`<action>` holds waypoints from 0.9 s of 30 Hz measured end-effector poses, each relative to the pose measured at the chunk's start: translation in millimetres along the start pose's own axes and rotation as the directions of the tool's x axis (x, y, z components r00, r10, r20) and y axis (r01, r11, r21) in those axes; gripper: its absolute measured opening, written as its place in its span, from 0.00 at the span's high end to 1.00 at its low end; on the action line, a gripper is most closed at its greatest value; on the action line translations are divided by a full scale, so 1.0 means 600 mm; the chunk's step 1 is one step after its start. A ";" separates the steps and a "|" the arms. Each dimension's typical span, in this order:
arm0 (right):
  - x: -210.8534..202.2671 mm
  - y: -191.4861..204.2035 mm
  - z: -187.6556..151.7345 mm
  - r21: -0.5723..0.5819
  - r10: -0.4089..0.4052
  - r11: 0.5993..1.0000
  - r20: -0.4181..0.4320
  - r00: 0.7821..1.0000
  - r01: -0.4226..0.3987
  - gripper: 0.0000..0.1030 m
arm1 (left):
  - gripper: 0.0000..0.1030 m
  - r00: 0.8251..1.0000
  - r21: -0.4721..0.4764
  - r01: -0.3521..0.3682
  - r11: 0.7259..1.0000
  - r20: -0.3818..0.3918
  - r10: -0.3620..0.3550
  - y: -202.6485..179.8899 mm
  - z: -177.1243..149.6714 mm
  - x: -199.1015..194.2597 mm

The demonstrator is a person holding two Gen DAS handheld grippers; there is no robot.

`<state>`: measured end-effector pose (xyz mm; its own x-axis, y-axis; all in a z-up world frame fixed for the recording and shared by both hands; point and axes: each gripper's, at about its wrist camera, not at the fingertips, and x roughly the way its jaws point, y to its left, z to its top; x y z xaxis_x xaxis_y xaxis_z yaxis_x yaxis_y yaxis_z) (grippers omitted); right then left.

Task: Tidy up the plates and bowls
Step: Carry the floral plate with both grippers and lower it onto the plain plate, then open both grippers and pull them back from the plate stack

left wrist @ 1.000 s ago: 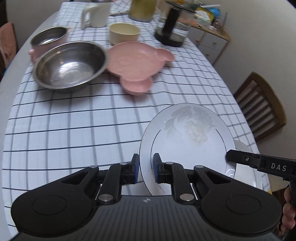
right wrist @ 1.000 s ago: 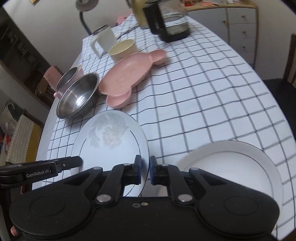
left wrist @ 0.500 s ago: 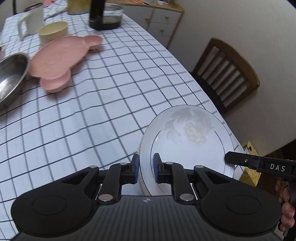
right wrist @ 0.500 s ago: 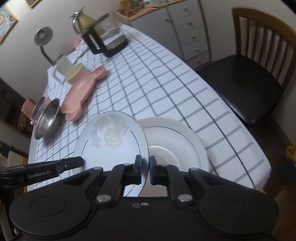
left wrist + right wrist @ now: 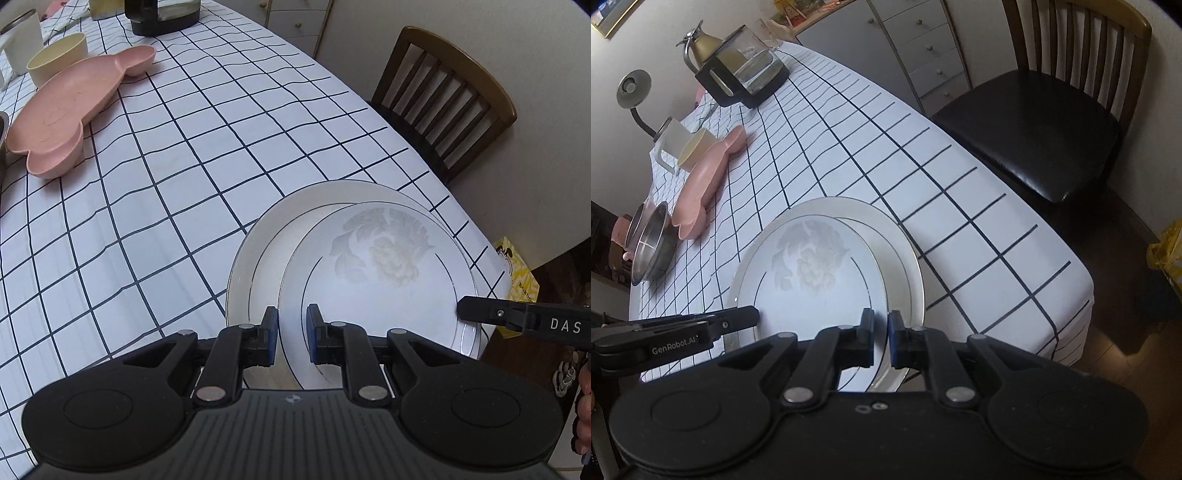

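I am holding the flower plate [image 5: 373, 280] with both tongs. My left tongs [image 5: 289, 334] are clamped on its near rim, low in the middle of the left picture. My right tongs [image 5: 880, 338] are clamped on the other side of the rim, low in the middle of the right picture. Each blue pad sits on one face of the rim, so the grip looks good.

The flower plate hangs over the big white plate [image 5: 258, 236], which lies flat on the table [image 5: 166, 192] close to the near corner. I think the job now is to set the flower plate down inside the big one. It sits a bit to one side of it, not right in the middle yet.

To do this well, I should go down slowly and keep both hands level, so the plate does not tip. I should slide it over until the two rims line up all the way round. I should let go only when it rests flat, and open both tongs at the same time. The plates look thin and hard, so a bump could chip them. The table edge is close too, so I must not push the stack toward it.

Farther up the table, in the upper left of both pictures, wait the pink plate [image 5: 70, 107], the steel bowl [image 5: 652, 247] and the small cream bowl [image 5: 57, 55]. Those still need sorting.
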<state>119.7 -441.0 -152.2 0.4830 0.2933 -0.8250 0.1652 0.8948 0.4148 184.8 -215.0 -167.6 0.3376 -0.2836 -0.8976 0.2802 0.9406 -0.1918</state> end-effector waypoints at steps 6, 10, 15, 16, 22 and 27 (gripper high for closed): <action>0.008 0.002 0.002 -0.015 0.011 1.000 -0.006 1.000 -0.011 0.93 | 0.86 1.000 0.022 -0.029 0.999 0.003 0.029 0.001 0.001 0.007; 0.013 0.005 0.006 -0.021 0.011 1.000 -0.005 1.000 -0.012 0.93 | 0.86 0.999 0.030 -0.041 0.999 0.011 0.041 0.002 0.003 0.006; 0.024 0.003 0.006 -0.027 0.005 1.000 -0.016 1.000 -0.006 0.92 | 0.86 0.999 0.029 -0.038 0.999 0.015 0.038 0.005 0.003 0.005; 0.026 0.004 0.005 -0.034 -0.002 0.999 -0.016 1.000 0.002 0.91 | 0.86 0.999 0.028 -0.037 0.999 0.018 0.036 0.006 0.002 0.004; 0.024 0.019 0.000 -0.100 -0.054 0.993 0.009 0.998 0.055 0.85 | 0.86 0.999 0.025 -0.026 0.999 0.028 0.025 0.012 -0.006 -0.006; 0.004 0.035 0.002 -0.155 -0.081 0.984 0.042 0.996 0.086 0.77 | 0.86 0.998 0.009 -0.017 1.000 0.058 0.017 0.019 -0.013 -0.030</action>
<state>125.4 -421.8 -145.1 0.5036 0.2057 -0.8391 0.0706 0.9582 0.2773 174.8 -198.0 -156.8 0.3938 -0.2780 -0.8762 0.2821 0.9437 -0.1727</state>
